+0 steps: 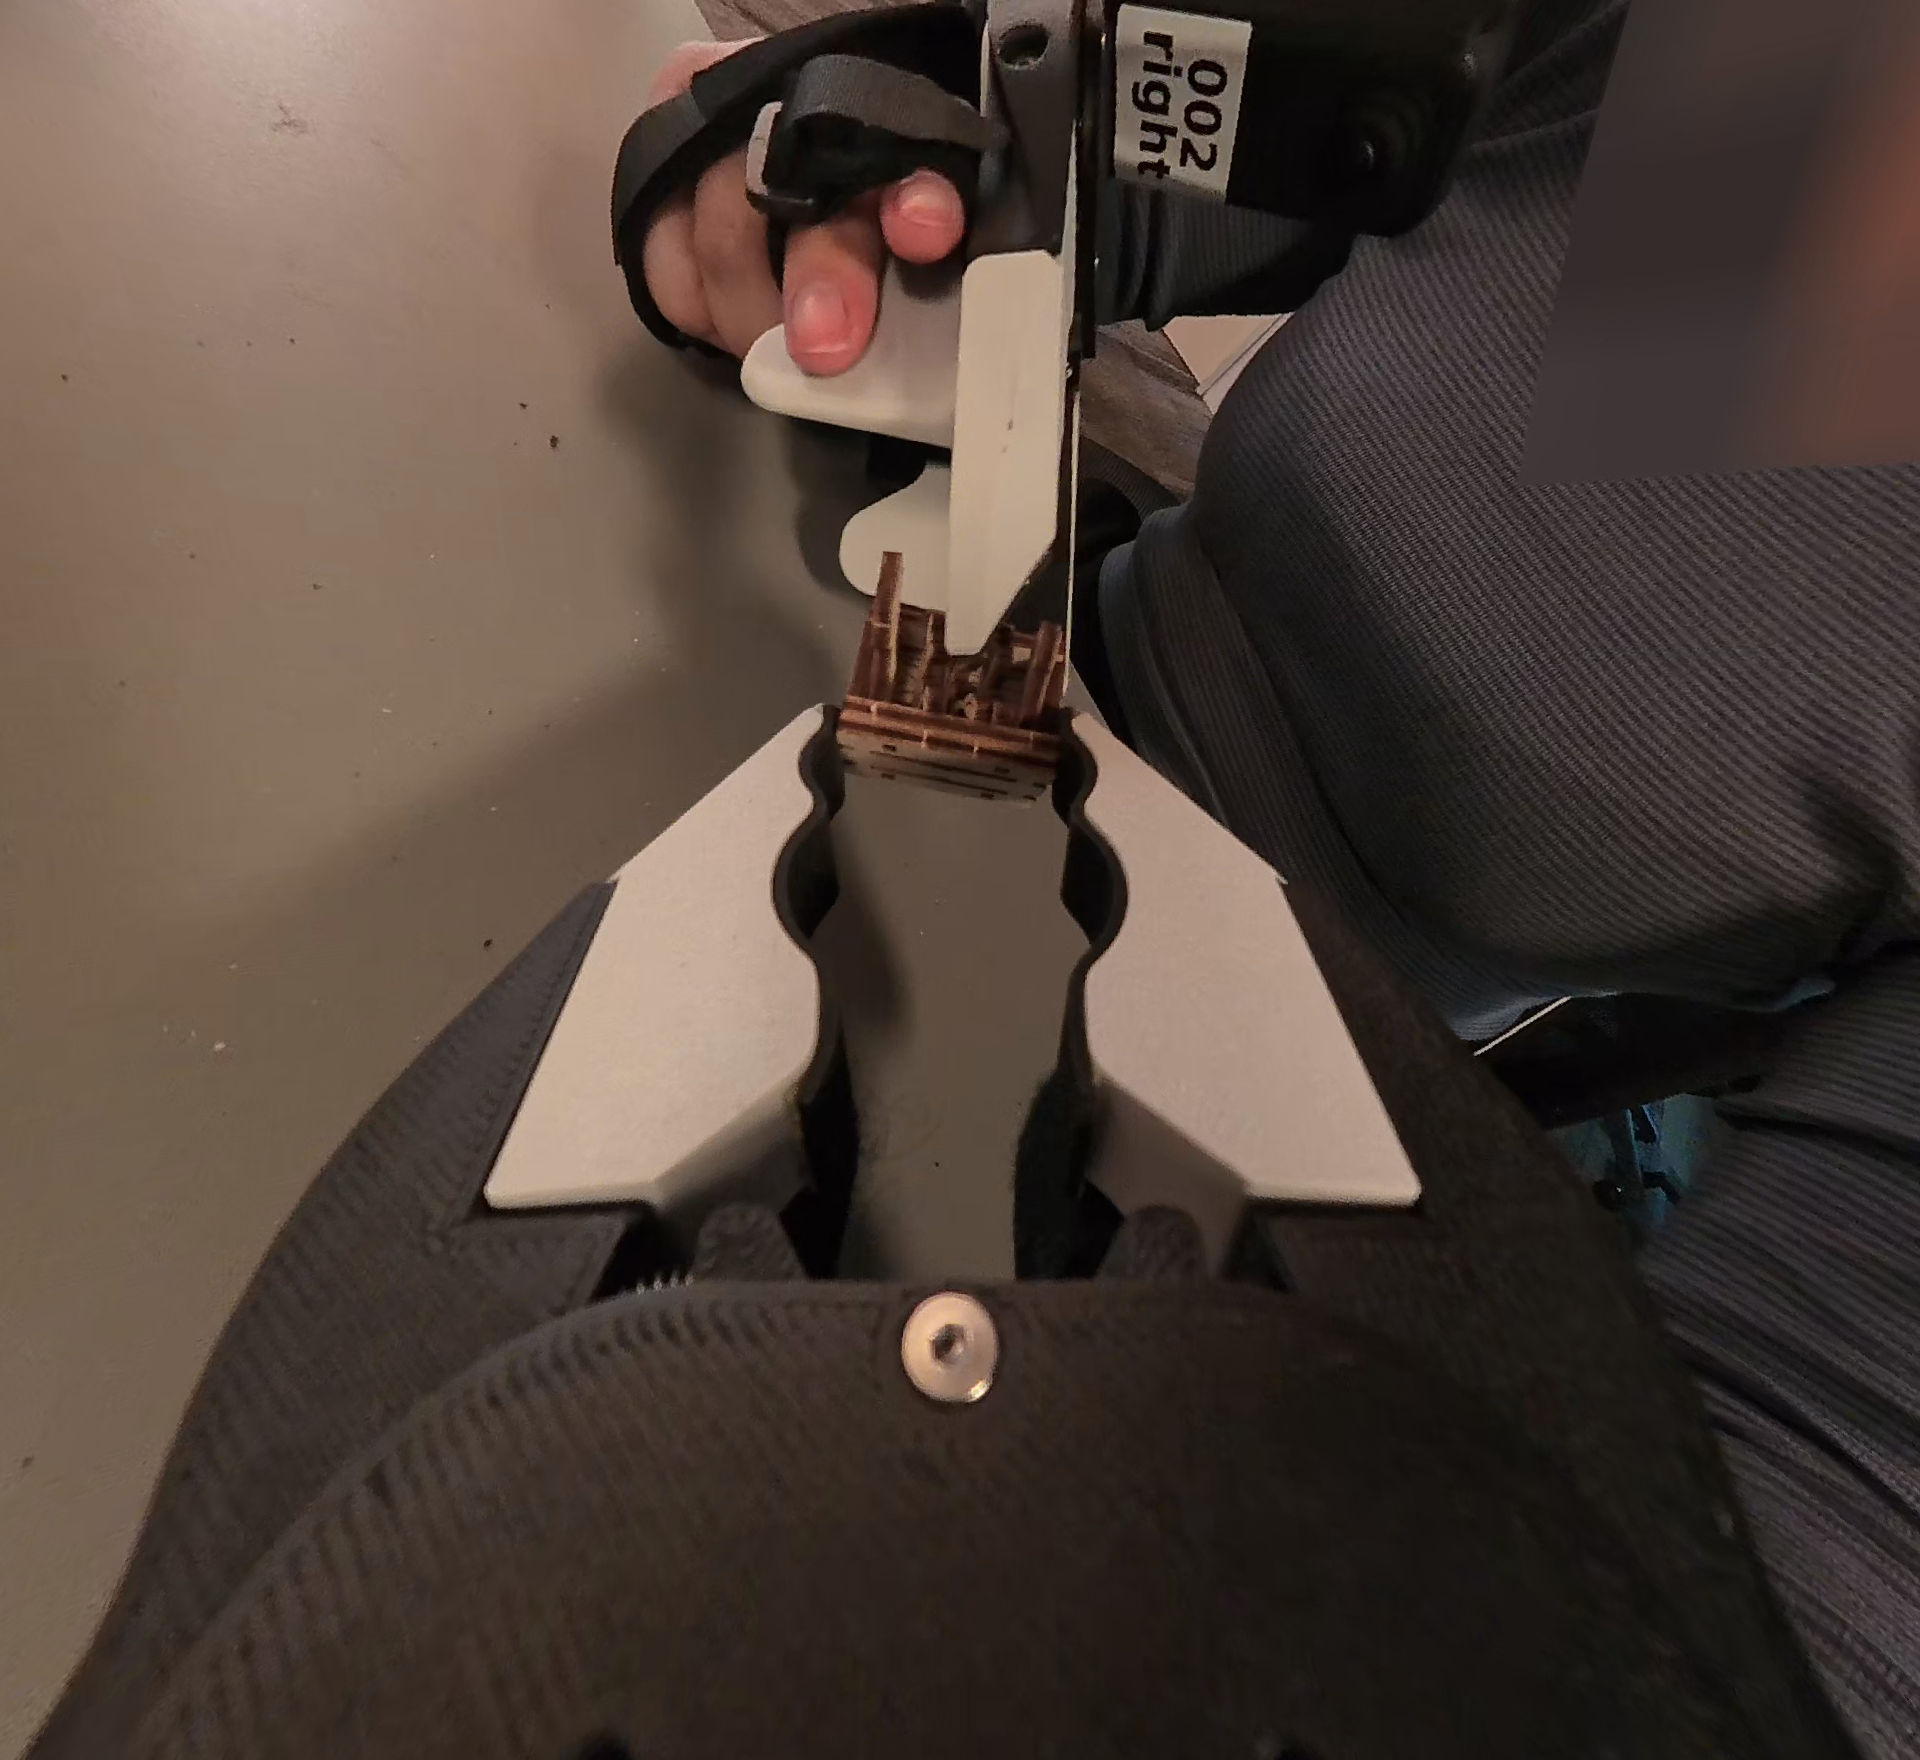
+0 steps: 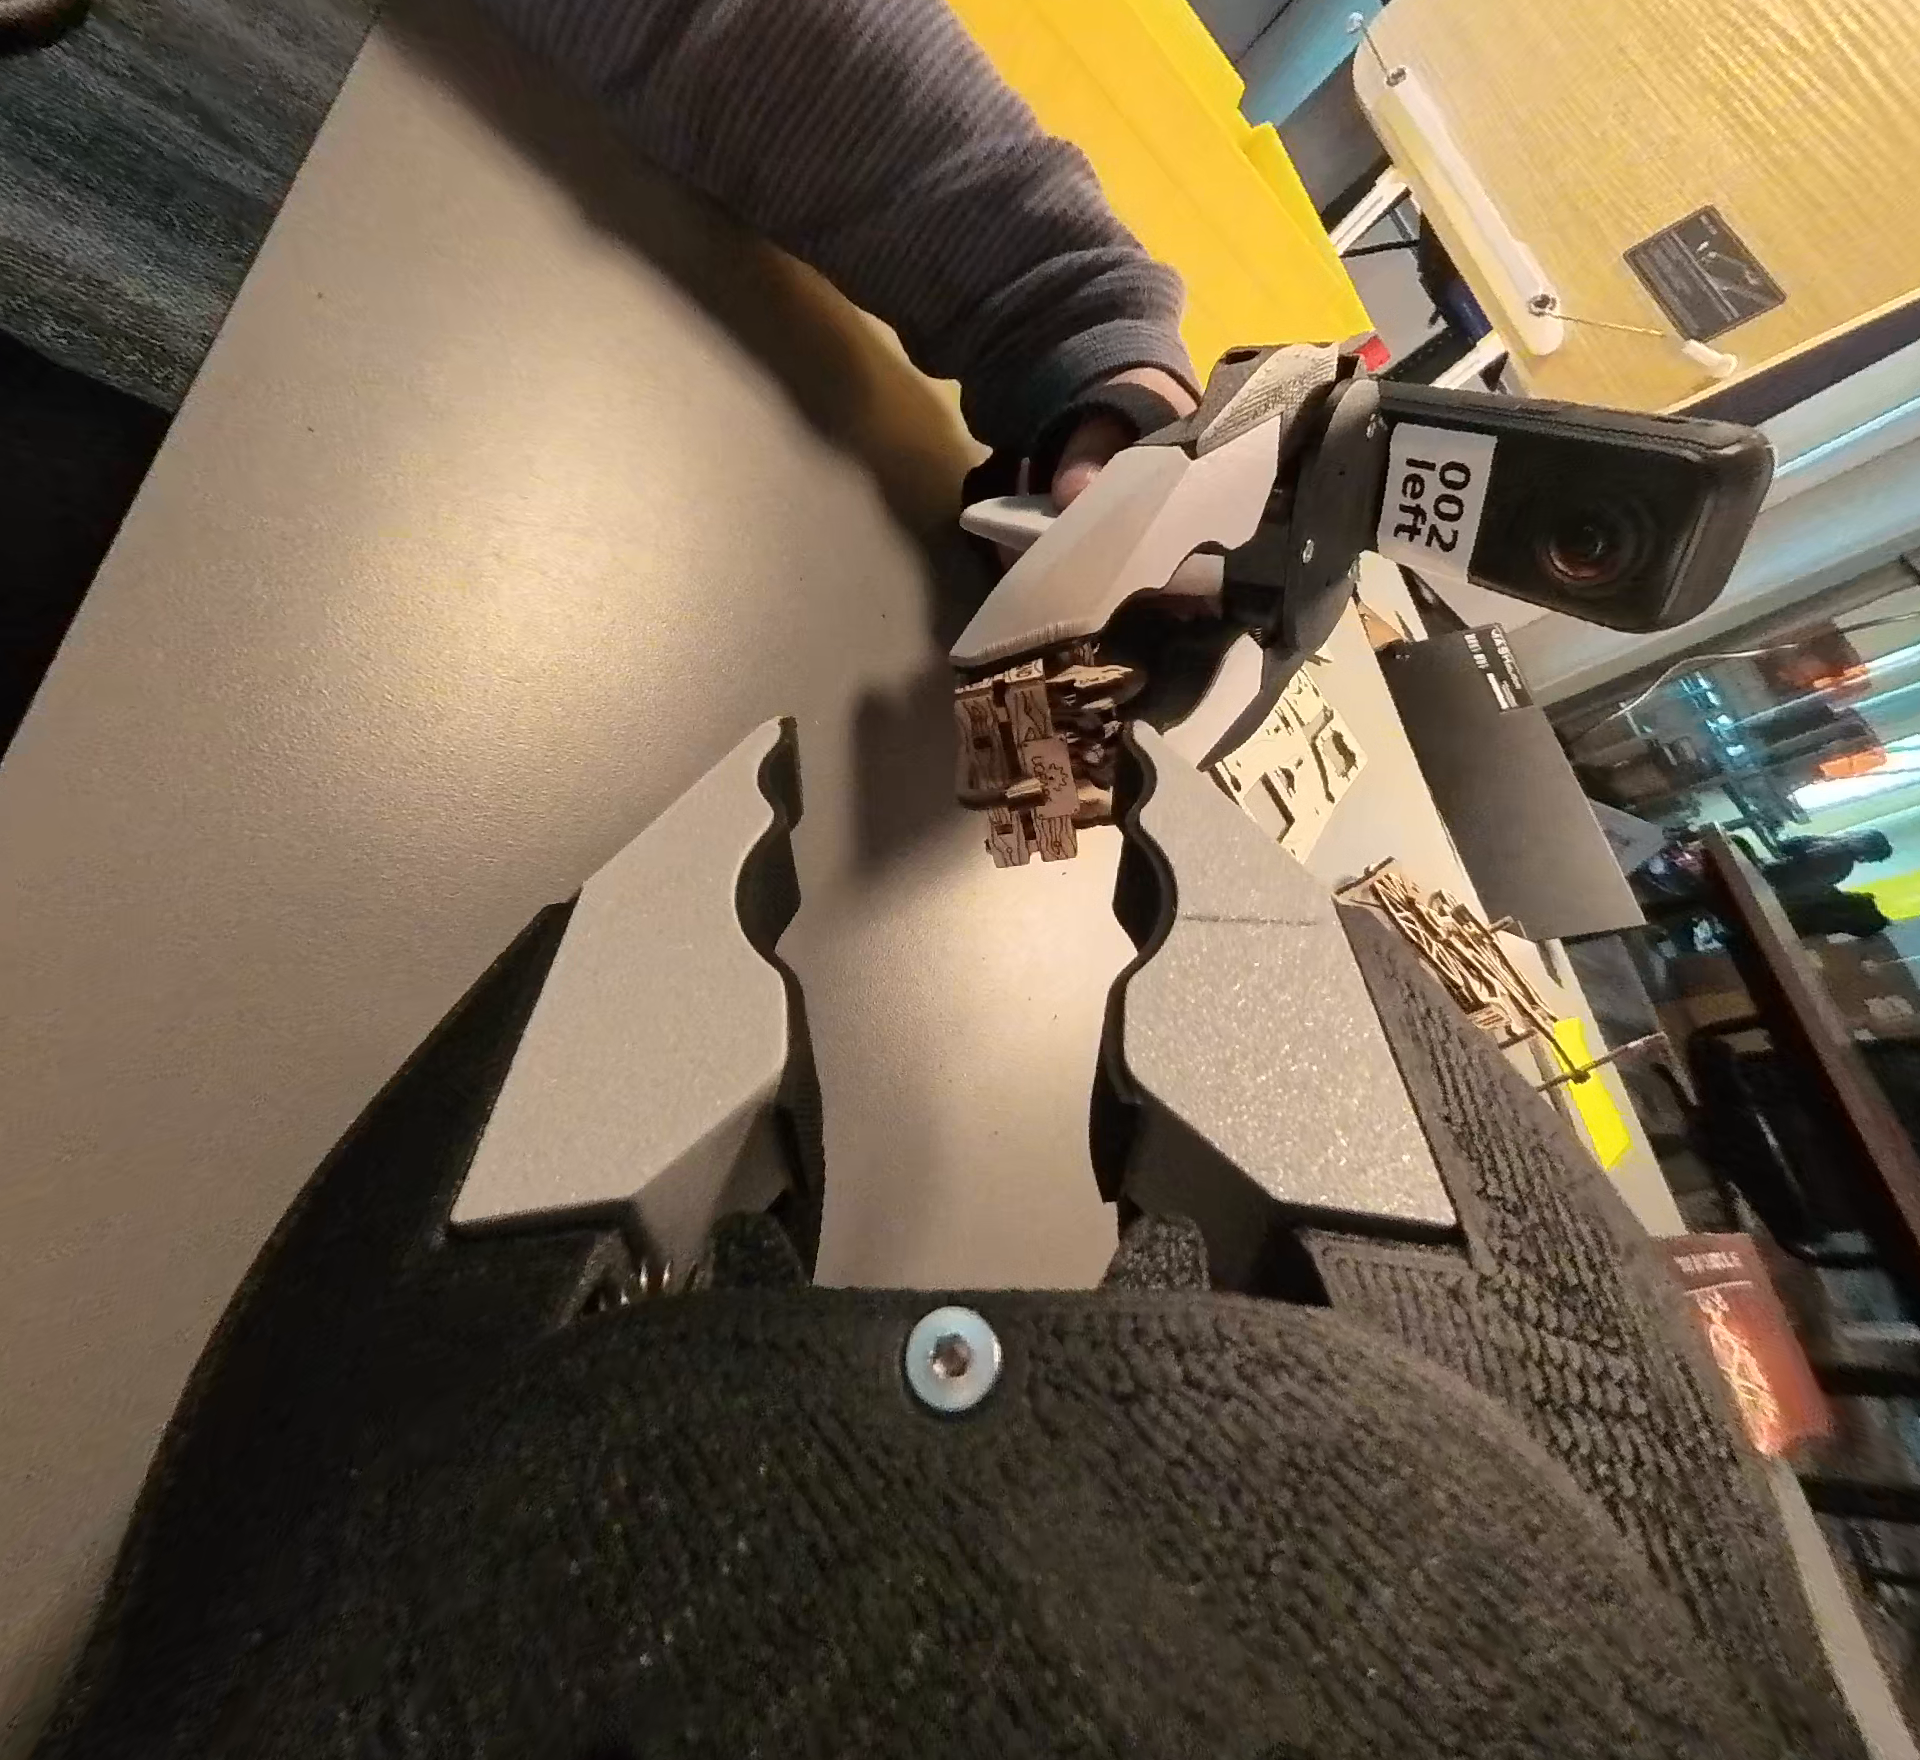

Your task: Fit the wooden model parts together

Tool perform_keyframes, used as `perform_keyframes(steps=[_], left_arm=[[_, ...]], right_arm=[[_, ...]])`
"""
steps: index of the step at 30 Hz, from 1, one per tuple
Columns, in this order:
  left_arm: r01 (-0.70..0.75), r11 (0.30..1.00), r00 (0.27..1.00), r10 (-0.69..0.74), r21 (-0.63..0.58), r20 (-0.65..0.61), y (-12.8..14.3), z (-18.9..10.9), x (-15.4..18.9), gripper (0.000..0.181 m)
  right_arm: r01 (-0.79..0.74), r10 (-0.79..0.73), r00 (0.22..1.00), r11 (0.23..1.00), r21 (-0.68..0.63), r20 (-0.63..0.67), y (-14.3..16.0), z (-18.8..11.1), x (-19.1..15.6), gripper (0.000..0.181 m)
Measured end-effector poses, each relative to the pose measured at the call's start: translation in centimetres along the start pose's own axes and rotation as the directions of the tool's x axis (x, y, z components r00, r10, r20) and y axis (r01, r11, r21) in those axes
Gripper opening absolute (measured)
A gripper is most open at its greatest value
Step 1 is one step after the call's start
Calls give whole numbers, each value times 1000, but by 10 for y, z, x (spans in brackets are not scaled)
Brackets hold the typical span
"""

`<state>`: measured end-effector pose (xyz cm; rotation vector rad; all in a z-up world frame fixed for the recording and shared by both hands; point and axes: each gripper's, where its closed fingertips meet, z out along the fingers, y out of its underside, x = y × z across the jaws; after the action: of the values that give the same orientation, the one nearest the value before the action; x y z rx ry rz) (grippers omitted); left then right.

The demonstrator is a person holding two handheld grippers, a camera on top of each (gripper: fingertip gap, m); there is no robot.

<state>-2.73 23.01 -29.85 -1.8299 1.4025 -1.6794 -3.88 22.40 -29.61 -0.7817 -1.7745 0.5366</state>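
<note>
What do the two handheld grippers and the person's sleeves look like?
Both grippers, left gripper and right gripper, have pale grey wedge jaws with wavy black inner edges on black ribbed bodies. Each carries a white label. Black fingerless gloves and grey ribbed sleeves are worn.

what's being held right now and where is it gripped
The left gripper clamps the wooden model by its flat base edge. The right gripper is open, one finger beside the model, holding nothing.

Both wrist cameras face each other closely across the wooden model
</note>
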Motion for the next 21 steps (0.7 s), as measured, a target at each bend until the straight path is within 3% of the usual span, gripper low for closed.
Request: perform_keyframes(steps=[11,17,21], left_arm=[[-1,1000,1000,1,4,-3,-1,0,1,39],[-4,1000,1000,4,8,7,-1,0,0,40],[-87,996,987,81,37,141,-6,-3,-8,40]], right_arm=[[-3,6,999,999,46,-46,-7,-5,8,60],[-88,102,989,988,124,-111,-10,-19,29,60],[-121,152,973,977,177,-171,-11,-30,45,59]])
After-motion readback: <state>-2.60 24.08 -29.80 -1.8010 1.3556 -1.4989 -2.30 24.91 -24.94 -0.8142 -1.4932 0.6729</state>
